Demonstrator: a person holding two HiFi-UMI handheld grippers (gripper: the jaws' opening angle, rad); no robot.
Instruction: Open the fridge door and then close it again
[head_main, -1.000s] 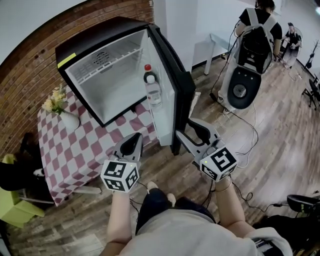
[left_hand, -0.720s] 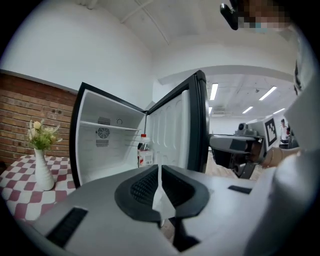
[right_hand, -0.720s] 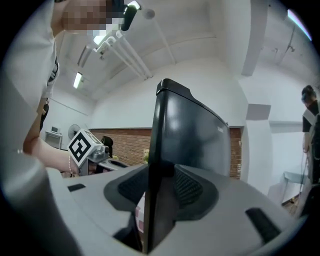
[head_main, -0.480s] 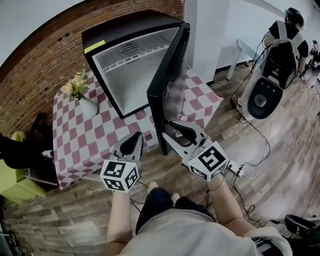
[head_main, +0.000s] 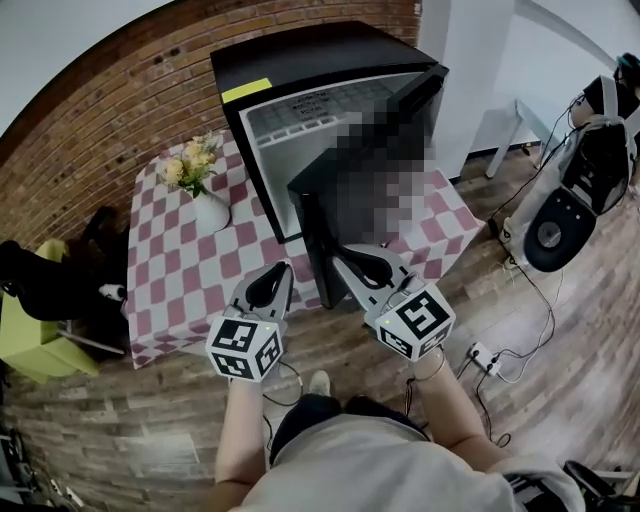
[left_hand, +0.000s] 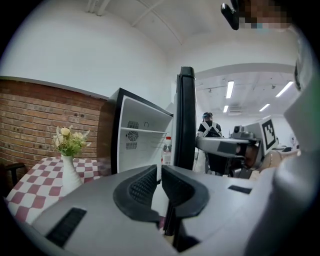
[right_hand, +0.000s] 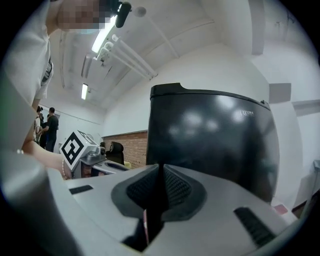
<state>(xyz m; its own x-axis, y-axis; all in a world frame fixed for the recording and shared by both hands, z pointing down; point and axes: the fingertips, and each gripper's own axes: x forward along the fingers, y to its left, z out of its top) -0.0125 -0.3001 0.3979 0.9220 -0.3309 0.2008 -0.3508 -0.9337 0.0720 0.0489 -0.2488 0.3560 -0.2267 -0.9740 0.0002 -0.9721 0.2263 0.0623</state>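
The black mini fridge stands on a table with a red-and-white checked cloth, its white inside showing. Its door stands about half open, edge-on in the left gripper view and showing its glossy black outside in the right gripper view. My right gripper is at the door's lower outer face; its jaws have just been closing and are together with nothing between them. My left gripper hovers left of the door's edge, shut and empty.
A white vase of flowers stands on the cloth left of the fridge. A brick wall runs behind. A person with a backpack rig is at the right, with cables and a power strip on the wooden floor. A green chair sits at the left.
The door has swung from wide open toward the fridge, hiding the bottle on its inner shelf. The right gripper's jaws have closed. Both grippers followed the door.
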